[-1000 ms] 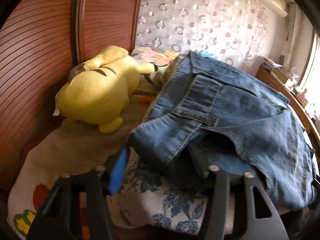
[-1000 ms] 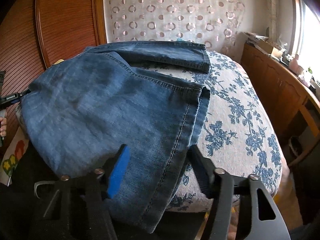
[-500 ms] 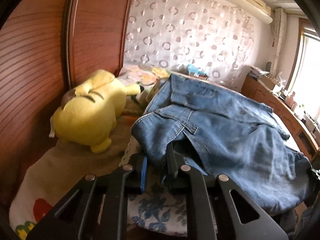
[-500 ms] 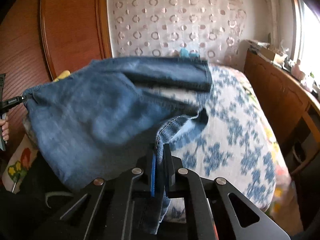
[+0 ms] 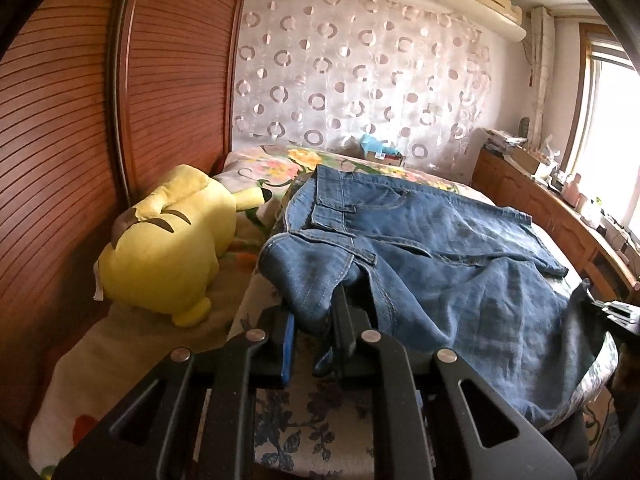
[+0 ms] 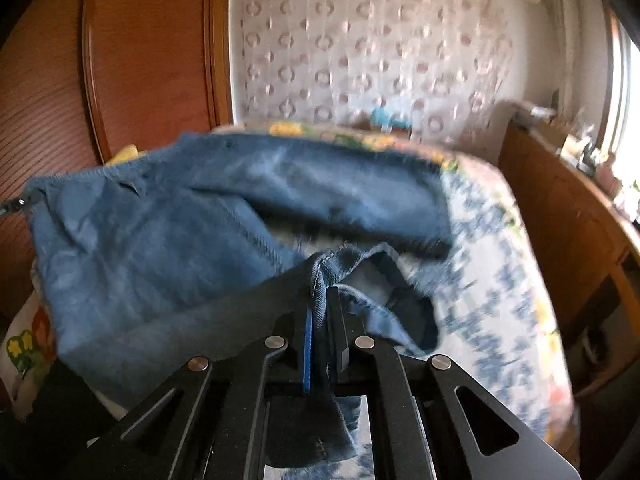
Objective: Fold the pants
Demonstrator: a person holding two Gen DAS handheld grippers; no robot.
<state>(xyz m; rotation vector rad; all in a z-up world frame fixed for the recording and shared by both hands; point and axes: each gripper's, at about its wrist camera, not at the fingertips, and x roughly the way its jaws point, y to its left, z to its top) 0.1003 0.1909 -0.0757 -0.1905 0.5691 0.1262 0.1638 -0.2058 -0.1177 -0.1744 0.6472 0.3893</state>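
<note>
Blue denim pants (image 5: 432, 256) lie spread across the bed, folded lengthwise, waistband on the left. My left gripper (image 5: 314, 332) is shut on the waistband corner at the near left. In the right wrist view the pants (image 6: 168, 240) are lifted and blurred; my right gripper (image 6: 318, 320) is shut on the hem of the leg end and holds it above the bed. The right gripper also shows at the right edge of the left wrist view (image 5: 612, 308), and the left gripper's tip at the left edge of the right wrist view (image 6: 16, 202).
A yellow plush toy (image 5: 168, 240) lies left of the pants against the wooden headboard (image 5: 60, 140). The bed has a blue floral cover (image 6: 500, 280). A wooden cabinet (image 5: 560, 216) with clutter runs along the right, under the window. A curtain (image 5: 360, 80) hangs behind.
Both grippers have closed on the pants, the left on the waistband corner, the right on the leg hem. Both have risen, lifting the near edge of the pants off the bed.
</note>
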